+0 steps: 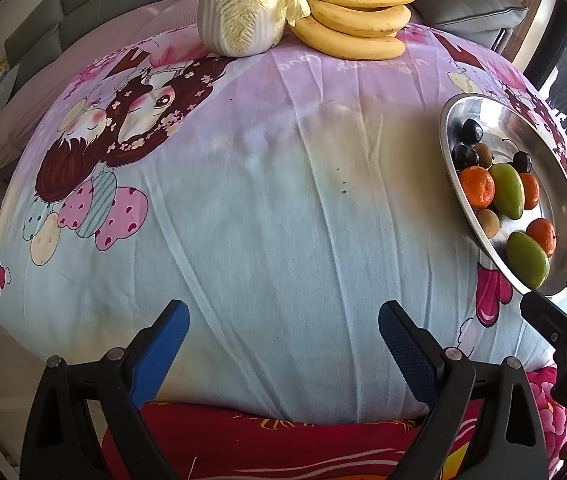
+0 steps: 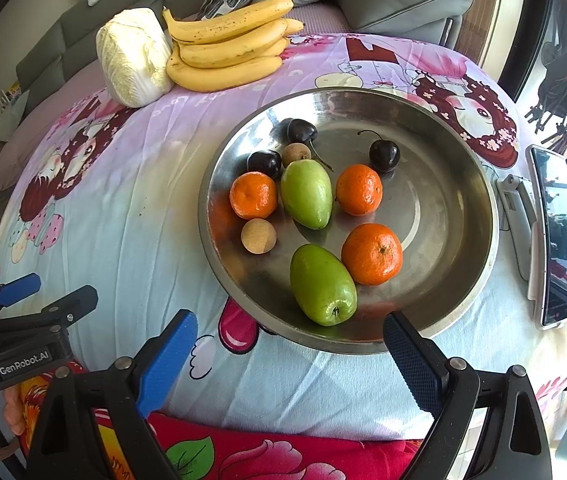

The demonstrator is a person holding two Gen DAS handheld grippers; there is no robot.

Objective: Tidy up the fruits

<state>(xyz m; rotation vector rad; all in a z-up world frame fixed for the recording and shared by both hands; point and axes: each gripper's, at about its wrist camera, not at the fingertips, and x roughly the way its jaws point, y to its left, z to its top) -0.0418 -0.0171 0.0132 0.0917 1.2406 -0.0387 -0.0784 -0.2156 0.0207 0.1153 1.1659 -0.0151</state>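
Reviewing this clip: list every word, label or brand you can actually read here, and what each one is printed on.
"GenRobot.AI": white label on the left gripper body, right wrist view.
"DA": cut-off letters on the right gripper body, left wrist view; the rest is out of frame.
Upside-down script on the tablecloth near the bananas: blurred, unreadable.
Phone screen: too small to read.
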